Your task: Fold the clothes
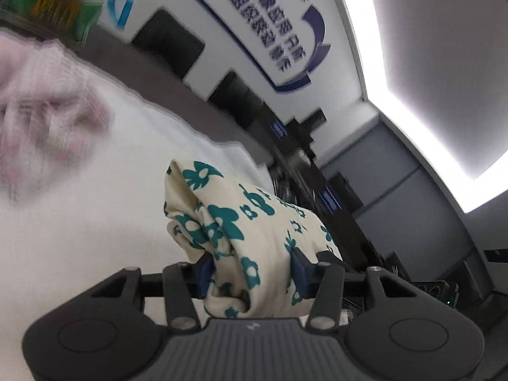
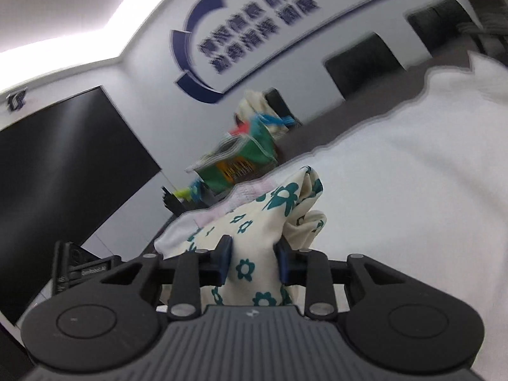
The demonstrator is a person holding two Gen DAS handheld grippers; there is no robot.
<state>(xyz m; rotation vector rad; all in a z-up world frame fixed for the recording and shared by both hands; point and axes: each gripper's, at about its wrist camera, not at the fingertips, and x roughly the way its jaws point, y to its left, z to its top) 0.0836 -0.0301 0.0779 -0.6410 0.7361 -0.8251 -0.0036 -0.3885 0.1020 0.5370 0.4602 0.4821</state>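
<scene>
Left wrist view alone shows blurred pink garment [image 1: 47, 120] at 10 o'clock; left claw [image 1: 250, 273] and right claw [image 2: 252, 262] each clamp the floral cloth [image 1: 247, 222].

Cream garment [image 1: 254, 238] w/ teal flower print, bunched and creased, not flat. In left view it's pinched between the jaws, lifted over white sheet [image 1: 95, 222]; right view same cloth [image 2: 254, 247] pinched too, folds hanging loose.
</scene>
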